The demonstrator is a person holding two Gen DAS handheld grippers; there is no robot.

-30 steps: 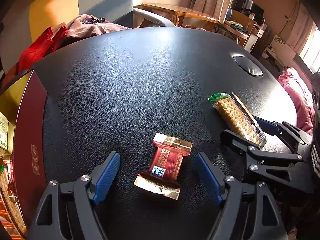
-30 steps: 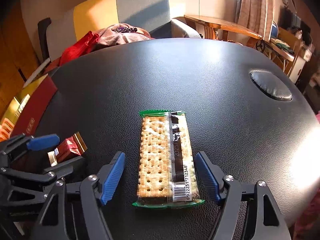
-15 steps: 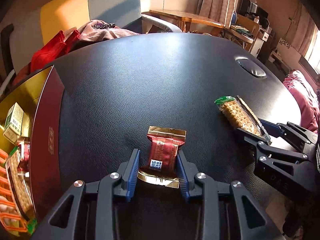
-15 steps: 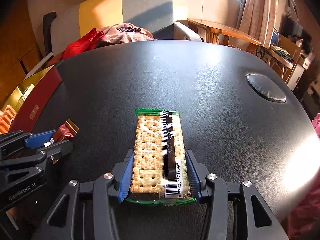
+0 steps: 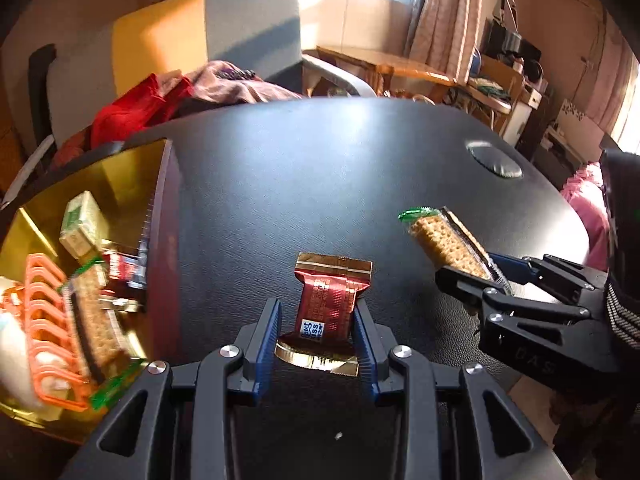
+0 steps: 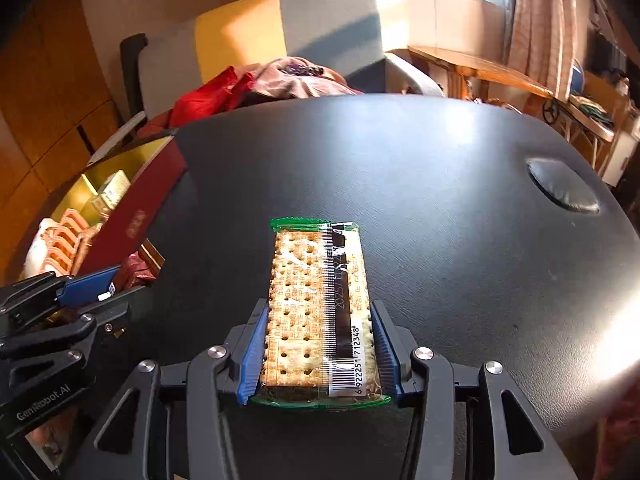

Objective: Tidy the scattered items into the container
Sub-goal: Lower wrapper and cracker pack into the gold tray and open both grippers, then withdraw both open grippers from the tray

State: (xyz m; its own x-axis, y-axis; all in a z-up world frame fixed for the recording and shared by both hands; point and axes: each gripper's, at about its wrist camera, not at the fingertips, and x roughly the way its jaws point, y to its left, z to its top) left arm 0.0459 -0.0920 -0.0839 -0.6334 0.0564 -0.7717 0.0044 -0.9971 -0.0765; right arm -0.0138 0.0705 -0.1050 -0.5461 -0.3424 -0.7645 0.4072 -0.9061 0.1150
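My left gripper [image 5: 318, 332] is shut on a red and gold chocolate packet [image 5: 330, 304] and holds it above the black table [image 5: 320, 168]. My right gripper [image 6: 320, 344] is shut on a long cracker pack [image 6: 316, 304] with green ends, also lifted off the table. The cracker pack also shows in the left wrist view [image 5: 448, 240], in the right gripper [image 5: 496, 276]. The left gripper [image 6: 92, 292] shows at the left of the right wrist view. The container, a dark red box with gold lining [image 5: 160, 208], stands at the table's left and holds several snacks.
Inside the box lie a cracker pack [image 5: 96, 316], an orange plastic rack [image 5: 44, 320] and a small green carton [image 5: 82, 224]. A round inset [image 6: 564, 188] sits at the table's far right. A chair with red clothes [image 5: 144, 104] stands behind the table.
Both grippers closed on their items, the left on the chocolate packet and the right on the cracker pack. Both have risen and the box has come further into view.
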